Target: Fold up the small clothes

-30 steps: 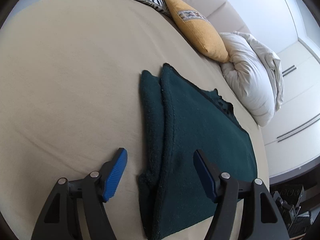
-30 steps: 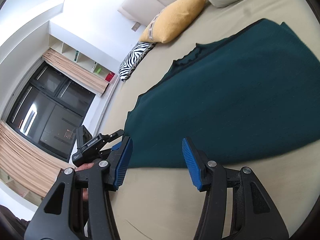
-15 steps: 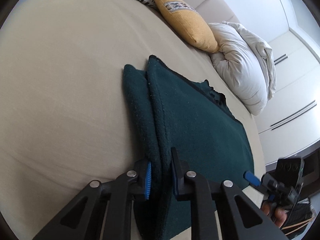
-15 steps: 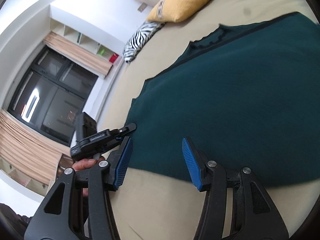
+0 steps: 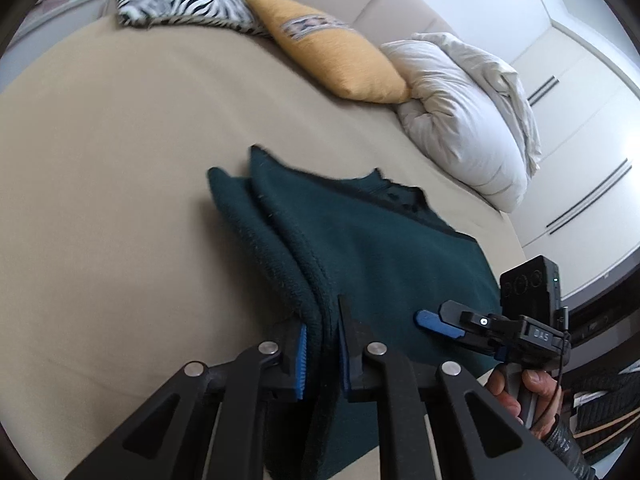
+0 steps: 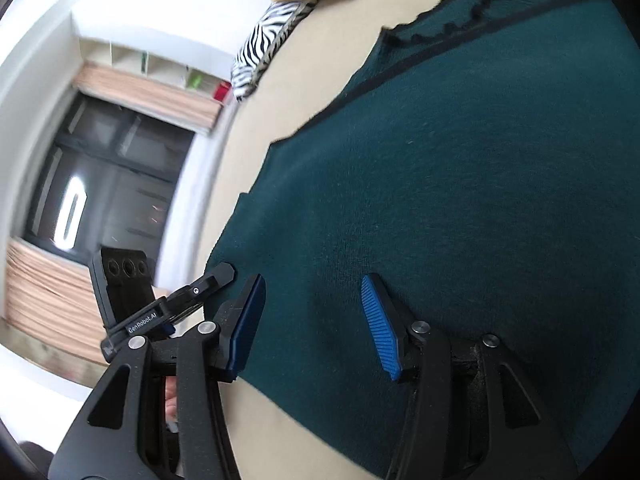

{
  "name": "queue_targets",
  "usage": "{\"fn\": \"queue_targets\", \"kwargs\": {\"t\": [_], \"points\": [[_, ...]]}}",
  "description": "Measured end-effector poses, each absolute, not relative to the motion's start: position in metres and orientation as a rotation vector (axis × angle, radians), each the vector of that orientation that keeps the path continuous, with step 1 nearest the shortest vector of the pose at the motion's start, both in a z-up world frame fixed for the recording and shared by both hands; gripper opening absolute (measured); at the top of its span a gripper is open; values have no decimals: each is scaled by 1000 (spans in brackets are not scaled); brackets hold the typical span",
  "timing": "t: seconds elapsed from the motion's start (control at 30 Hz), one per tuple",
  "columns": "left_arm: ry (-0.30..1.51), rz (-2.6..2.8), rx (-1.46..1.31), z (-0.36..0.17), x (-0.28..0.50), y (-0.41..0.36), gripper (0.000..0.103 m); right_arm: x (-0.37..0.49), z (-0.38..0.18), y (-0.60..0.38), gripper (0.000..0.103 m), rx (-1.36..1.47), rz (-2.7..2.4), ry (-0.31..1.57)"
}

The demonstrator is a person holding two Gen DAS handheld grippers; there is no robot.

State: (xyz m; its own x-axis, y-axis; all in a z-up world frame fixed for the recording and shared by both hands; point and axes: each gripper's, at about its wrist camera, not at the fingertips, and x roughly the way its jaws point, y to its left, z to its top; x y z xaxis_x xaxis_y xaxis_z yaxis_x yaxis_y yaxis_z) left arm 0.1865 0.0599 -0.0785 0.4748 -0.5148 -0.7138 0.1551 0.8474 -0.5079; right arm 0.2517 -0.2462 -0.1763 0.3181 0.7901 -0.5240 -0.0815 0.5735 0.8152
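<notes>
Garment: a dark teal knitted sweater (image 5: 384, 248) is lying spread on the beige bed.
Trim: a narrow dark stripe and frilled collar are showing at its far end.
Left edge: folded over double, its near corner is lifting, pinched.

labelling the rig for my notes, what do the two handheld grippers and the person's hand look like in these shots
Both are matte black linkage frames with silver pivot rivets and ribbed blue pads on the fingers. The left gripper shows in its own view. The right gripper carries an upright black box with three round openings, white lettering along its body and a thin black cable. The hand on its grip has a dark sleeve.
</notes>
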Motion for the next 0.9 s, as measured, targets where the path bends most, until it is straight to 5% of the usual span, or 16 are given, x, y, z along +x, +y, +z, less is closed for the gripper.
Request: {"fn": "queue_targets", "kwargs": {"t": [0.23, 0.43, 0.57, 0.67, 0.9], "points": [[953, -559, -295, -32, 202, -52, 13, 252, -176, -328, 50, 1000, 613, 1038], [1059, -673, -246, -81, 214, -170, 15, 256, -190, -400, 51, 1172, 576, 986], [1029, -732, -314, -68, 194, -170, 20, 253, -199, -433, 50, 1230, 582, 951], [932, -784, -354, -35, 174, -143, 40, 254, -199, -435, 50, 1213, 599, 964], [943, -618, -368, -61, 177, -83, 41, 260, -186, -410, 51, 1065, 534, 1079]]}}
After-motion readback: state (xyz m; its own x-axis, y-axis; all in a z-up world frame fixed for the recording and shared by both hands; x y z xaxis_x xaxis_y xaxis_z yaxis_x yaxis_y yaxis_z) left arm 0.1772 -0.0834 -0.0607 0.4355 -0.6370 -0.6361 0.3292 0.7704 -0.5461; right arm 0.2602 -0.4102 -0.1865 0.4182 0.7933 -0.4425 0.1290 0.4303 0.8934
